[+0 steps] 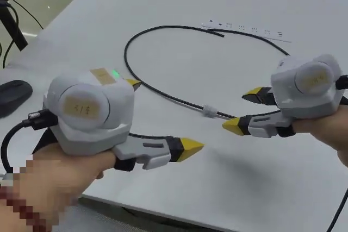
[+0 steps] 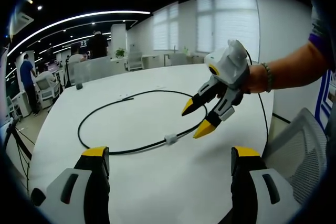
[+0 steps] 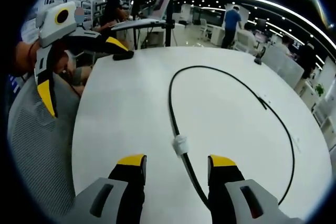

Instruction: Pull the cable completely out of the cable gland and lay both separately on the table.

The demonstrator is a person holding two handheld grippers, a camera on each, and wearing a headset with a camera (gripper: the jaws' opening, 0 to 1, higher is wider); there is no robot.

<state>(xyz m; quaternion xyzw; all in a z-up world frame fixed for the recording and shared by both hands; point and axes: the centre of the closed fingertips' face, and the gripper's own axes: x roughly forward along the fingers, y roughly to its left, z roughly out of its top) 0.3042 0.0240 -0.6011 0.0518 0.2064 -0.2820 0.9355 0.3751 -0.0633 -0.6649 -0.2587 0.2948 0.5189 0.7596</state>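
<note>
Closing on the small white plastic cable gland looks like the step in hand. It lies flat on the white tabletop, threaded on the long black cable that loops across the surface. It sits just ahead of the right gripper, whose yellow-tipped jaws stand apart and empty. I would pinch the gland squarely across its body, then have the left gripper, jaws spread wide and holding nothing, take the cable close beside it and draw straight along its line, so the loop does not whip. A white power strip rests near the table's far edge; beyond lies a bright open office with desks and standing people.
</note>
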